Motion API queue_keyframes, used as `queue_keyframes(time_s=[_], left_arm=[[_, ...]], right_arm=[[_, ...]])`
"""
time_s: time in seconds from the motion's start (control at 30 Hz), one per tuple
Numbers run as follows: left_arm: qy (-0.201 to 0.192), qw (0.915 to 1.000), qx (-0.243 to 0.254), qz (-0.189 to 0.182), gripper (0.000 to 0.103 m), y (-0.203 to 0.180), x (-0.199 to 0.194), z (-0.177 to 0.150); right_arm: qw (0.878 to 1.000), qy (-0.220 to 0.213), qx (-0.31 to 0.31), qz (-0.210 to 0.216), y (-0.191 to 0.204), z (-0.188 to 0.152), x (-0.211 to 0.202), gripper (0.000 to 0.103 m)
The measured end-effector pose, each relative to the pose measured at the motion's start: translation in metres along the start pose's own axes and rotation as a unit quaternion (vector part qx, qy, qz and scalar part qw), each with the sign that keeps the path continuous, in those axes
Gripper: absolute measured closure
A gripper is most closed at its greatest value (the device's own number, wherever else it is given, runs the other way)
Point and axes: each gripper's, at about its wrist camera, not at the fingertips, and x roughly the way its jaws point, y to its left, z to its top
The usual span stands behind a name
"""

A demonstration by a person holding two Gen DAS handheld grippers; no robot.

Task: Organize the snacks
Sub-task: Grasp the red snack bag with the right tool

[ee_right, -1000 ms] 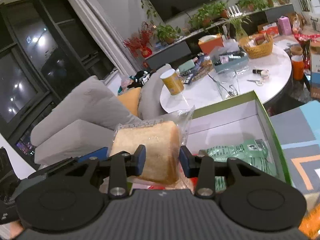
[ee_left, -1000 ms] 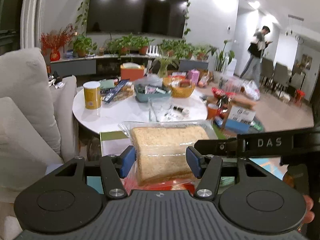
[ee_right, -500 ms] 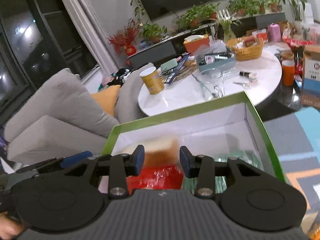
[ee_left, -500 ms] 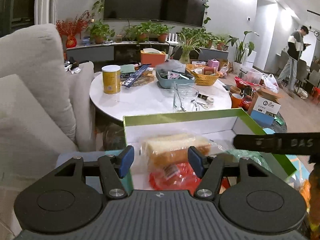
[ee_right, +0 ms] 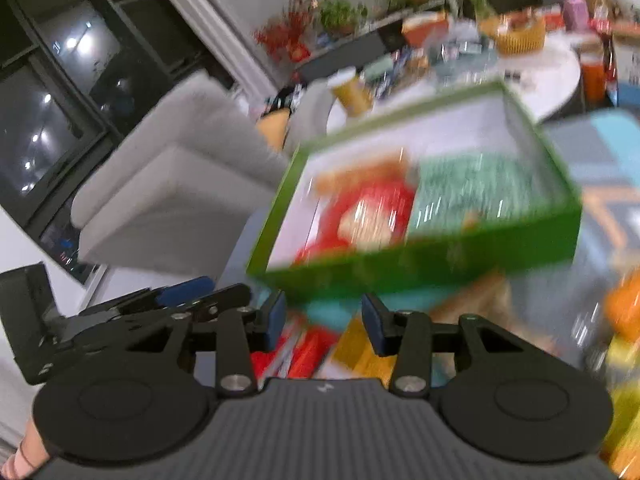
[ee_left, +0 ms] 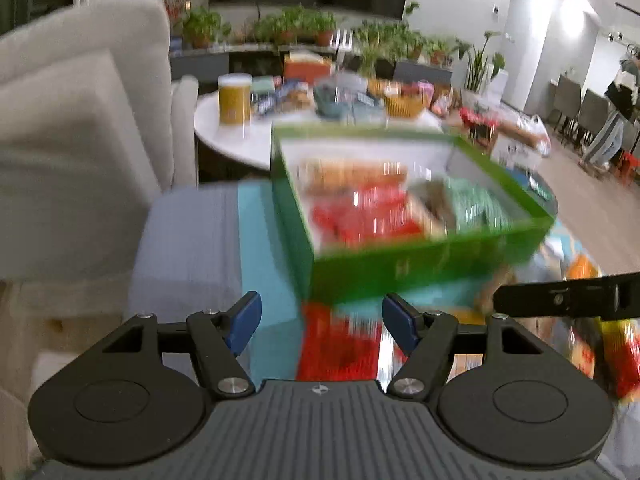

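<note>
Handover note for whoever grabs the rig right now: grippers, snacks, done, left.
Left gripper: jaws opening, nothing between the pads.
Right gripper: jaws opening too, also nothing between them.
Both sit short of the green box, over loose packets on the near side.
In the box: bread bag at the back left, red packet in front of it, green packets on the right. Frames are blurred, so finer detail is unclear.
Done: bread is in the box.
Left: the loose snacks outside the box, such as the red packet under the left gripper and the yellow-orange one under the right.
</note>
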Motion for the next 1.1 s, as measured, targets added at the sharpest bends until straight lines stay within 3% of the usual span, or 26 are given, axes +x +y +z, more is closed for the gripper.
queue_keyframes(time_s=[0.17, 0.43, 0.67, 1.0, 1.1], left_arm=[[0.022, 0.9997, -0.008, -0.009, 0.039, 0.003, 0.000, -0.027], [0.037, 0.9978, -0.023, -0.049, 0.048, 0.011, 0.001, -0.039], [0.045, 0.9952, -0.029, -0.083, 0.050, 0.011, -0.007, -0.048], [0.044, 0.9941, -0.038, -0.092, 0.048, 0.015, 0.003, -0.044], [0.038, 0.9945, -0.045, -0.086, 0.049, 0.012, 0.001, -0.045]], right_arm=[[0.999, 0.030, 0.014, 0.007, 0.013, -0.022, 0.014, 0.072], [0.999, 0.048, 0.021, 0.003, 0.028, -0.020, 0.034, 0.072], [0.997, 0.061, 0.036, -0.011, 0.028, -0.021, 0.052, 0.072], [0.996, 0.073, 0.042, -0.021, 0.026, -0.018, 0.072, 0.072], [0.997, 0.070, 0.018, -0.026, 0.031, -0.020, 0.071, 0.074]])
